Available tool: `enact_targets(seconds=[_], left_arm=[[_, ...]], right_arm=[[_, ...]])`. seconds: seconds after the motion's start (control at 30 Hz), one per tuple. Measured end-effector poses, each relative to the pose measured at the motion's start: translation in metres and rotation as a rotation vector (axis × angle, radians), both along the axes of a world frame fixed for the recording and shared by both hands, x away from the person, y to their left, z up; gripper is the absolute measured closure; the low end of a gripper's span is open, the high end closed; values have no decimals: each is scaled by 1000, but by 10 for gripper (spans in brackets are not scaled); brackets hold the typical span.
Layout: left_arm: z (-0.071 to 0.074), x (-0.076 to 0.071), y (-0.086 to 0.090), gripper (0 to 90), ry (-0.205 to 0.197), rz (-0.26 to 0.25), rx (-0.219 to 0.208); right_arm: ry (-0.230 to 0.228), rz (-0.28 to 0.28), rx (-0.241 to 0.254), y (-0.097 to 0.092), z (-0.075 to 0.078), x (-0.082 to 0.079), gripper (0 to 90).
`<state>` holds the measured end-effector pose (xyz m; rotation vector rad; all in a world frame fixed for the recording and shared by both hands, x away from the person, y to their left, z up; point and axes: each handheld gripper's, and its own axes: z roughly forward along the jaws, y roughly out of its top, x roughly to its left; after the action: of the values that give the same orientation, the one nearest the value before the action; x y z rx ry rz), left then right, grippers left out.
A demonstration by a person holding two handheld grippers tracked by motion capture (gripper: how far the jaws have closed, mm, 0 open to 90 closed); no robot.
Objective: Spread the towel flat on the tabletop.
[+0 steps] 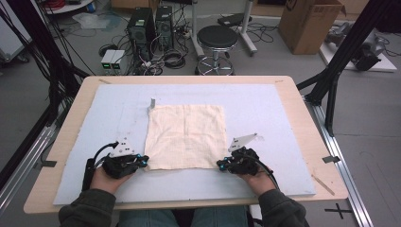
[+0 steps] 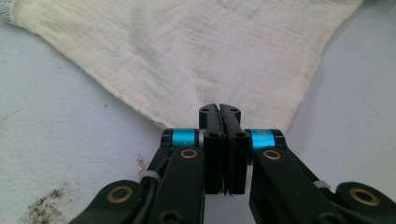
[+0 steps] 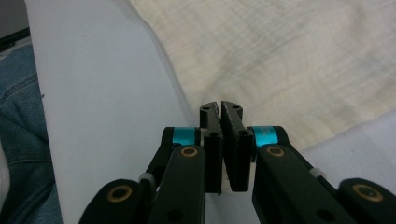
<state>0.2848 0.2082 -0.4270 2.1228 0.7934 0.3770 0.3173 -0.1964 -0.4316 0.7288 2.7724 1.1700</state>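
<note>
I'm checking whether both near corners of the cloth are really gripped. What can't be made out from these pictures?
- Left tongs: shut at the cloth corner; the black jaws hide whether fabric sits between them.
- Right tongs: shut at the cloth's edge; the jaws cover the contact too.
- High view: left tongs and right tongs are too small to show a pinch.
- Small tag at the cloth's far corner: too small to read.
</note>
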Motion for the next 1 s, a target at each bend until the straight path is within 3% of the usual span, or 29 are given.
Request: enact_targets(seconds=[0.67,0.87,1.0], left_arm=[[-1,-6,-1,874,-4,-8,8],[0,-3,2,713,8,7,-14],[0,-1,4,677,9,22,-33]], right_arm=[[6,-5,9,-3,0,-5,867],[1,-9,50,-5,1,-5,723],[-5,-24,86,-9,4,-2,661]])
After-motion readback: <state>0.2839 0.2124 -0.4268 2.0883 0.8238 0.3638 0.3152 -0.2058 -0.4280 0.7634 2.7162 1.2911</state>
